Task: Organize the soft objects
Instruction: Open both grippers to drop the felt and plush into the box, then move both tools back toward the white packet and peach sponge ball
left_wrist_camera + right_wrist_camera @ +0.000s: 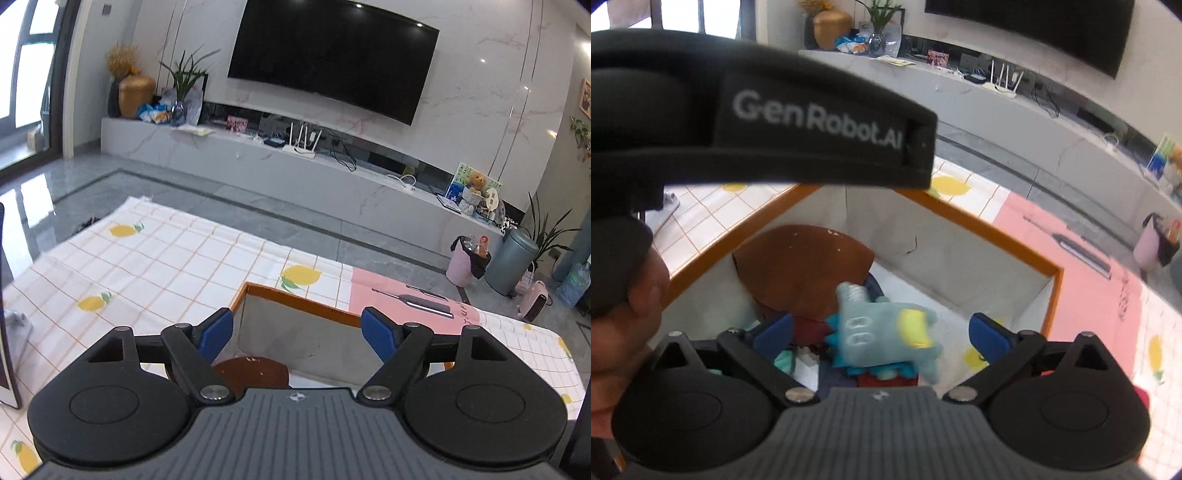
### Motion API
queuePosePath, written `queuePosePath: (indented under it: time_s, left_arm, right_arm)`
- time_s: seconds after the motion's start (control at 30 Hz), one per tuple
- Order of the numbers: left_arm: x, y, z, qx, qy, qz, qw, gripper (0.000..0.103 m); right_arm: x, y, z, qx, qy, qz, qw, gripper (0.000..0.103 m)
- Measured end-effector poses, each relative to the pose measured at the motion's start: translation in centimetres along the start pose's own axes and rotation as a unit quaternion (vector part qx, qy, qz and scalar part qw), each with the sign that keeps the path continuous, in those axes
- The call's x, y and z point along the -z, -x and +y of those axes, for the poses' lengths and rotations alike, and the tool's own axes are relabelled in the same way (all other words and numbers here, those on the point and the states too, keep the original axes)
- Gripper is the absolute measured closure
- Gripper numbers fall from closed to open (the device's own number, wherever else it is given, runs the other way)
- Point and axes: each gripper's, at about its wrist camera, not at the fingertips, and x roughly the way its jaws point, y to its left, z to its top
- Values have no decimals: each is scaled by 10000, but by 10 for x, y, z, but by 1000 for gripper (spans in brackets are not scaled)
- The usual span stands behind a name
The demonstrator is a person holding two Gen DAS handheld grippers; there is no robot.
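Right gripper (pixel 881 334): jaws spread wide, nothing pinched. Pale blue plush toy with yellow patch (pixel 886 332) between pads, blurred, probably dropping into orange-rimmed white cardboard box (pixel 1015 243).

Left gripper (pixel 297 332): jaws released, empty, above box near brown round cushion (pixel 251 371).

Risks:
- toy lands on heaped soft things, rolls toward rim
- grippers near each other over box, could knock
- box shifts on lemon-print checked cloth (pixel 155 258)

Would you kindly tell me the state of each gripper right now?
Left gripper: open, nothing between its fingers.
Right gripper: open, fingers clear of the blue plush toy over the box.
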Motion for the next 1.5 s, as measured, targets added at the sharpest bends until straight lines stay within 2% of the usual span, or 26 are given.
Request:
queuePosePath:
  time_s: [0.33, 0.57, 0.63, 0.7, 0.8, 0.93, 1.13, 1.33, 1.43, 1.5]
  left_arm:
    - [-5, 12, 2, 14, 123, -119, 9999, 10]
    - [-8, 24, 3, 131, 346, -108, 9993, 10]
    - [-9, 32, -1, 16, 312, -315, 9990, 10]
    - [-11, 39, -7, -53, 216, -420, 9989, 10]
    - [-11, 47, -15, 57, 130, -450, 9989, 10]
    - [-5, 49, -31, 251, 108, -327, 9991, 10]
    - [17, 43, -77, 531, -563, -123, 9969, 10]
    - [50, 37, -129, 838, -1059, 107, 9908, 10]
    - [73, 43, -157, 1119, -1464, 64, 9829, 10]
    - [91, 45, -179, 1229, -1928, 139, 9734, 10]
  right_arm:
    - [4, 16, -13, -41, -90, -165, 9998, 3]
    - [22, 61, -24, 474, 90, -783, 9958, 3]
    - [29, 80, -36, 656, -105, -1018, 9926, 3]
    - [35, 93, -53, 613, -458, -1025, 9918, 3]
    - [48, 112, -77, 670, -888, -1085, 9879, 3]
    - [69, 124, -106, 1061, -1266, -1038, 9808, 3]
    - [111, 135, -152, 1504, -1896, -758, 9673, 3]
    - [146, 103, -192, 1607, -2589, -376, 9517, 3]
    - [158, 86, -214, 1529, -2950, -218, 9429, 3]
    - [167, 78, -230, 1449, -3179, -143, 9369, 3]
